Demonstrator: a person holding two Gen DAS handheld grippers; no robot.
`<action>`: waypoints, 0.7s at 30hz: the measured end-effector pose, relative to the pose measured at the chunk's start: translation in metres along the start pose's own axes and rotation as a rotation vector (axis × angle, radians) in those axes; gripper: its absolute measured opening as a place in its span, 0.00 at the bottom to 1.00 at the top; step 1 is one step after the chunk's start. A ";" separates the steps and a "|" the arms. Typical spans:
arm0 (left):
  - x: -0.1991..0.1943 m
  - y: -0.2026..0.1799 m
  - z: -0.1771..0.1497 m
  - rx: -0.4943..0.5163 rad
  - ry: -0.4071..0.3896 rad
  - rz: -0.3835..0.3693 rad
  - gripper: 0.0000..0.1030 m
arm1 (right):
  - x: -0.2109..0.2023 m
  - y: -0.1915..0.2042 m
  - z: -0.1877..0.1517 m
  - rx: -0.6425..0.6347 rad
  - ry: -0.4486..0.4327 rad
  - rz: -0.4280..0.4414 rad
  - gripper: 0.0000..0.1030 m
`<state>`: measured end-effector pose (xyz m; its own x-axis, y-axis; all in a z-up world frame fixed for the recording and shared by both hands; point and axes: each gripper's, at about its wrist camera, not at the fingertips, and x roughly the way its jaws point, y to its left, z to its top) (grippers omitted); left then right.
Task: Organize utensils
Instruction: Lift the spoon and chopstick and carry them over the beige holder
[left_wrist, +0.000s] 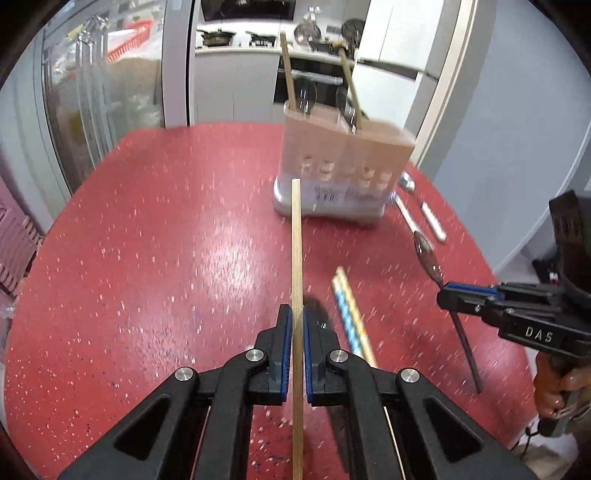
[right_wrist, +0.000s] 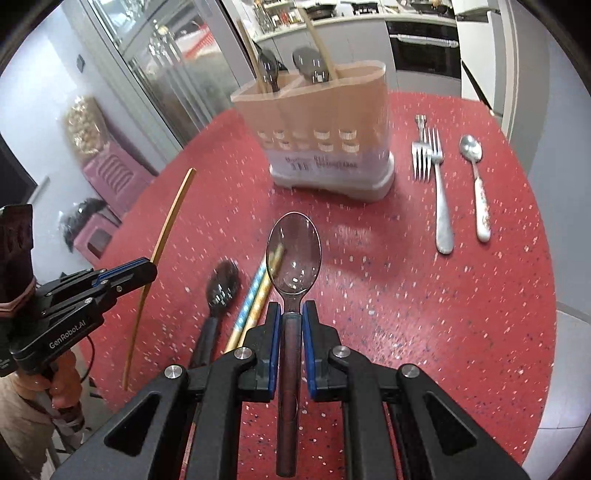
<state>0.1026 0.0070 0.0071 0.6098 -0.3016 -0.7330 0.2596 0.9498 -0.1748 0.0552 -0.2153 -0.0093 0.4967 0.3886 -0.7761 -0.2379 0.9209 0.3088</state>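
Note:
My left gripper (left_wrist: 297, 321) is shut on a pale wooden chopstick (left_wrist: 296, 240) held off the red table (left_wrist: 147, 258), pointing toward the tan utensil holder (left_wrist: 343, 162). In the right wrist view the same gripper (right_wrist: 147, 271) and chopstick (right_wrist: 168, 225) appear at the left. My right gripper (right_wrist: 291, 308) is shut on the handle of a translucent brown spoon (right_wrist: 294, 254), bowl forward, raised above the table. The holder (right_wrist: 321, 122) stands behind it with chopsticks and dark spoons upright inside.
On the table lie a patterned chopstick pair (right_wrist: 255, 295), a dark spoon (right_wrist: 221, 284), two forks (right_wrist: 439, 192) and a ceramic-handled spoon (right_wrist: 476, 173). Pink stools (right_wrist: 110, 177) stand beyond the table's left edge. A hand (left_wrist: 554, 384) holds the right gripper.

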 end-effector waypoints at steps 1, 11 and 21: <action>-0.002 -0.002 0.004 -0.002 -0.012 -0.003 0.30 | -0.004 0.000 0.002 -0.001 -0.010 0.003 0.12; -0.039 -0.010 0.055 -0.038 -0.164 -0.034 0.30 | -0.042 -0.008 0.038 0.024 -0.110 0.041 0.12; -0.044 -0.025 0.115 -0.051 -0.293 -0.044 0.30 | -0.065 -0.013 0.095 0.013 -0.218 0.022 0.12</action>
<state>0.1555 -0.0131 0.1192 0.7908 -0.3468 -0.5043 0.2570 0.9360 -0.2408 0.1052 -0.2495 0.0888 0.6607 0.4049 -0.6321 -0.2403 0.9118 0.3329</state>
